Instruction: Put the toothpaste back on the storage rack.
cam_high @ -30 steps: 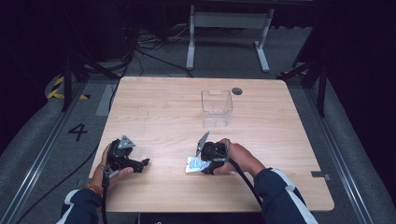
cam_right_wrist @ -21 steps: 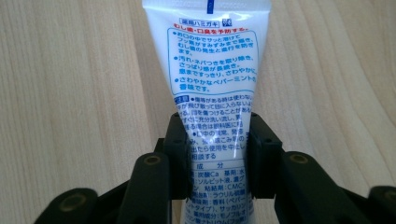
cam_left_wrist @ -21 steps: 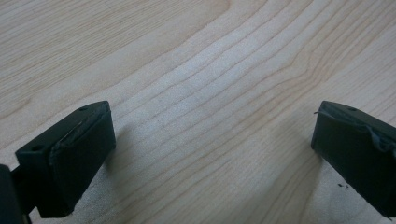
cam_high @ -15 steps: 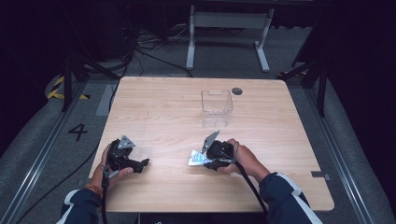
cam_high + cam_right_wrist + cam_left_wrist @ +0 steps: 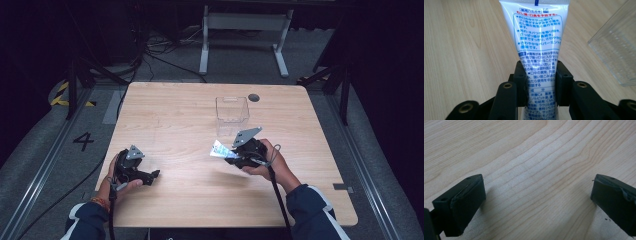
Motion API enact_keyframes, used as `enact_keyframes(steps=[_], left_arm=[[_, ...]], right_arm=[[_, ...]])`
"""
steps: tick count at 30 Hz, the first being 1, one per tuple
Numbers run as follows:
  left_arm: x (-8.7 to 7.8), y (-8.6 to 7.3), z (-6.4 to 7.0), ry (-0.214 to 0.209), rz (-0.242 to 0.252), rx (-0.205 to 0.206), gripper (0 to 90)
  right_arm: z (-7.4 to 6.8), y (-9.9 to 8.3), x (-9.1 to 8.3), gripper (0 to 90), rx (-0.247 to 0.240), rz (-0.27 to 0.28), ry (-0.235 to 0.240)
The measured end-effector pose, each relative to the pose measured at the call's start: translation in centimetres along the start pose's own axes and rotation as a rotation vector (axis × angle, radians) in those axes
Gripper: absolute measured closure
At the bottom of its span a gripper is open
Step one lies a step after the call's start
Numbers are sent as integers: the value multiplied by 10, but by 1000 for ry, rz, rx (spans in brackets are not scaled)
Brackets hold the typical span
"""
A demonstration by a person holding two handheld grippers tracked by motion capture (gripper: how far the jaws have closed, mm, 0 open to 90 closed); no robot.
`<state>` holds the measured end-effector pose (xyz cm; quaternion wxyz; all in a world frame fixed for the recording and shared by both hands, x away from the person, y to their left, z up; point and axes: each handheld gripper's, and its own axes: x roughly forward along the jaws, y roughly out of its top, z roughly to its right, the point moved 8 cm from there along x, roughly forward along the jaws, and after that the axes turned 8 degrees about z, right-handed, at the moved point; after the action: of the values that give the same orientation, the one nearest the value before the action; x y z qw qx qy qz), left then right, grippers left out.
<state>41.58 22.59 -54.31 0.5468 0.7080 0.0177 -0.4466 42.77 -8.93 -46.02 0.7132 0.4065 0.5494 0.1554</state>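
Note:
A white toothpaste tube [image 5: 539, 40] with blue and red print is clamped between the jaws of my right gripper [image 5: 540, 83]. In the high view that right gripper [image 5: 231, 154] holds the tube [image 5: 219, 149] off the table, just in front of a clear plastic box [image 5: 232, 115]. The box's corner [image 5: 616, 50] shows at the right of the right gripper view. My left gripper [image 5: 152, 176] rests low at the table's front left, open. Its two black pads [image 5: 465, 202] stand wide apart over bare wood, nothing between them.
The light wooden table [image 5: 180, 115] has a small dark round hole cover [image 5: 254, 97] behind the box. A metal stand [image 5: 245, 30] and cables lie on the floor beyond the far edge.
My right gripper has lifted the tube off the table and carried it to the right and slightly away, closer to the clear box. The left gripper stays put.

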Motion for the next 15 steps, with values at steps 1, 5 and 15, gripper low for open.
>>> enact_keyframes(steps=[1,5,15], left_arm=[[0,0,0,0,0,-2,2],[0,0,0,-1,-1,-2,2],[0,0,0,-1,-3,-1,2]], right_arm=[[2,2,-3,691,8,17,-6],[11,11,-13,691,23,63,-27],[29,34,-31,692,12,164,-75]])
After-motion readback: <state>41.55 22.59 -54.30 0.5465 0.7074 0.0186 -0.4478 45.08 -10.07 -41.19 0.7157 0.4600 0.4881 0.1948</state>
